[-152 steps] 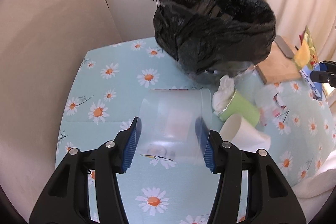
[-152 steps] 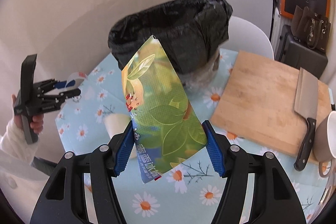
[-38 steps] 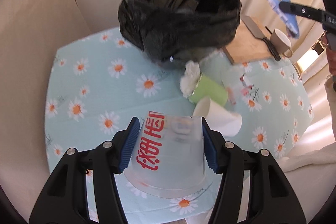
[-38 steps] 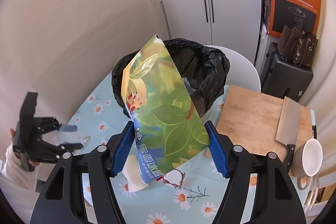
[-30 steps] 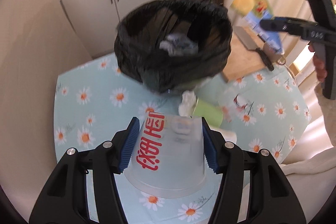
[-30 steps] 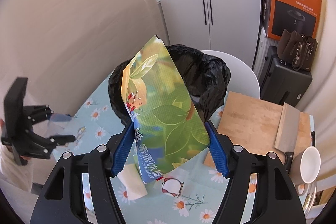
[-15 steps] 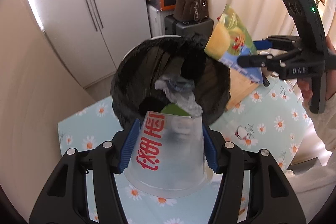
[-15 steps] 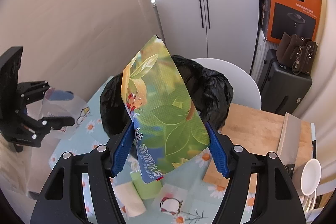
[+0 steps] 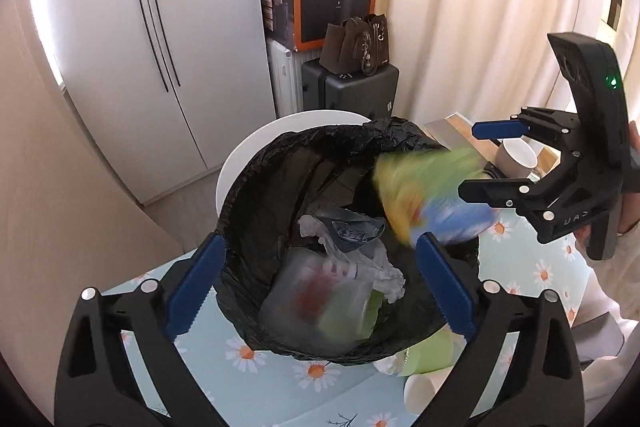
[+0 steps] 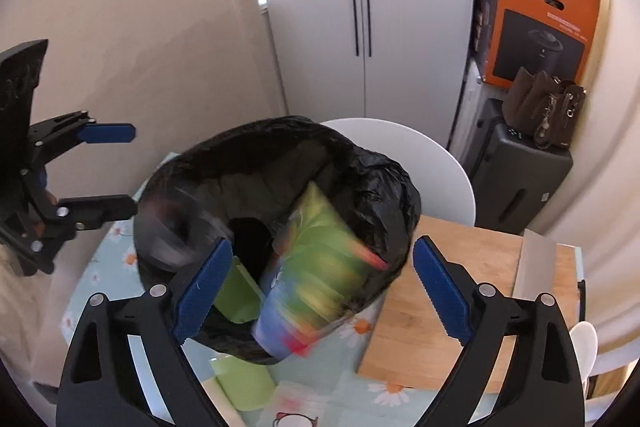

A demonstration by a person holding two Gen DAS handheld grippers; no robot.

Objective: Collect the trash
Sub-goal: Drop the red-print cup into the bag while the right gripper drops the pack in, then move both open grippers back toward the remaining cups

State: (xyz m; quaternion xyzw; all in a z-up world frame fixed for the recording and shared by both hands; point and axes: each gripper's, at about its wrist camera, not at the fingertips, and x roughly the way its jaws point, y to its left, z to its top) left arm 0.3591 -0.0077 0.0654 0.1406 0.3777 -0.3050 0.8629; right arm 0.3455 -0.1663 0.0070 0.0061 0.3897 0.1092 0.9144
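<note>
A bin lined with a black bag [image 9: 280, 179] stands on the daisy tablecloth [image 9: 280, 367]; it also shows in the right wrist view [image 10: 360, 167]. My left gripper [image 9: 320, 285] is open above it, and a clear plastic cup [image 9: 316, 301] with red print is blurred, falling inside onto crumpled trash. My right gripper [image 10: 320, 285] is open over the bin's right rim. The green and blue packet [image 10: 316, 275] is blurred, dropping into the bag; it also shows in the left wrist view [image 9: 432, 195].
A green cup [image 9: 430, 353] and a white paper cup [image 9: 420, 391] lie on the table by the bin. A wooden cutting board [image 10: 452, 299] with a cleaver [image 10: 534, 267] and a mug [image 9: 516, 157] are to the right. A white chair [image 10: 432, 163] stands behind.
Both grippers opened. The clear cup left the left gripper and the green packet left the right gripper; both are falling into the bin. Both grippers have risen above the bin.
</note>
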